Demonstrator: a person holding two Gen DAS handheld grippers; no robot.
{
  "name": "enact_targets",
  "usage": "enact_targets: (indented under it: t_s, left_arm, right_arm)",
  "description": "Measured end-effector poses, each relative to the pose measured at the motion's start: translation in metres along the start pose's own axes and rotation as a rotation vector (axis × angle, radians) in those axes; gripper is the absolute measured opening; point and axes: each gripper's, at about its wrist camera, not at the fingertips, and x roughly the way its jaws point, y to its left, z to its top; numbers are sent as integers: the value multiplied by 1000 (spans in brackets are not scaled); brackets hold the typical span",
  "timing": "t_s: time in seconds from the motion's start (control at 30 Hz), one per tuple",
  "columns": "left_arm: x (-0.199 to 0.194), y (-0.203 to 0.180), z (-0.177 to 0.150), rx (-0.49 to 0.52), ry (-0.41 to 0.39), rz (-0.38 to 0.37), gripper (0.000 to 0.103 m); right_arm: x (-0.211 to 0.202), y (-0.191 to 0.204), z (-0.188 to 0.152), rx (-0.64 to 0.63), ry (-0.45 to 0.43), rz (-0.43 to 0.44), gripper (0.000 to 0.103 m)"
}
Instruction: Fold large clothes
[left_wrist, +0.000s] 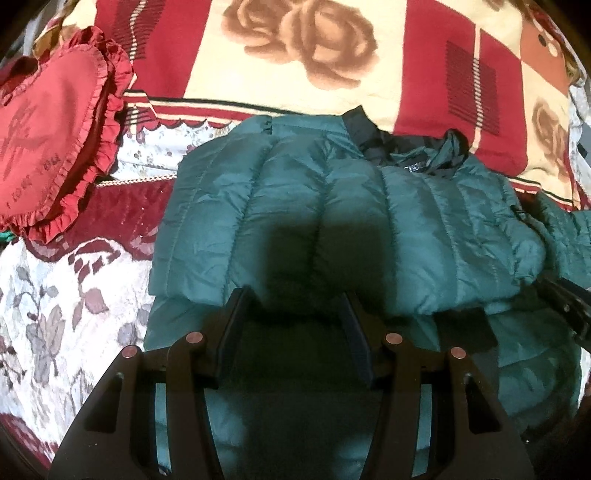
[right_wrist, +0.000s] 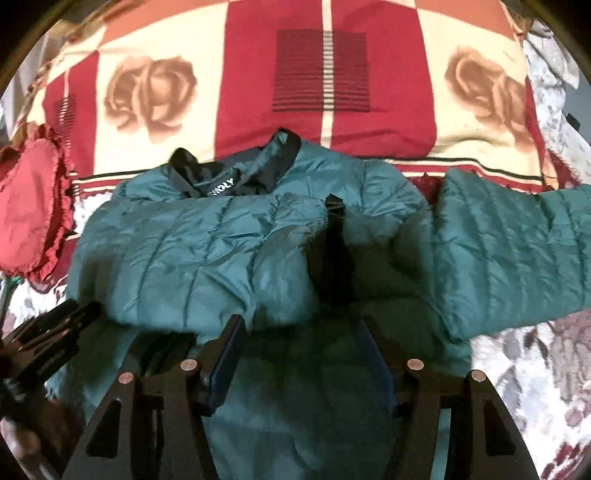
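Teal quilted puffer jacket (left_wrist: 332, 221) lies partly folded, its sleeve cut off at frame right.
Your left gripper (left_wrist: 291, 325) and right gripper (right_wrist: 301, 343) both gape wide, empty; the collar label is unreadable.

Your left gripper (left_wrist: 291, 314), lower centre: black angular frames, copper rivets on top. Right gripper (right_wrist: 301, 336): silvery rivets, navy pads.

The red heart-shaped pillow (left_wrist: 44, 147), at ten o'clock, reads "I LOVE YOU". The jacket's neck label (right_wrist: 220, 187) shows upside-down white letters, partly legible "HOLY".
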Motion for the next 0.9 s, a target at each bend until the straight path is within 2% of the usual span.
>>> enact_targets:
  t_s: [0.13, 0.27, 0.4, 0.43, 0.5, 0.9]
  left_arm:
    - [-14, -10, -5, 16, -22, 0, 52]
    - [-23, -18, -10, 8, -28, -40, 52]
    - [-29, -30, -15, 27, -33, -37, 52]
    - [-31, -34, -17, 35, -38, -34, 52]
    - [-33, -38, -20, 44, -38, -37, 52]
    - [-31, -47, -34, 22, -2, -95, 52]
  right_arm:
    - [-19, -2, -10, 12, -10, 16, 60]
    - [-27, -6, -18, 14, -15, -3, 60]
    - [-33, -16, -27, 52, -2, 15, 61]
    - [-34, -17, -28, 58, -7, 8, 62]
    - [-37, -20, -31, 64, -21, -14, 73]
    - [-47, -37, -35, 91, -35, -50, 75]
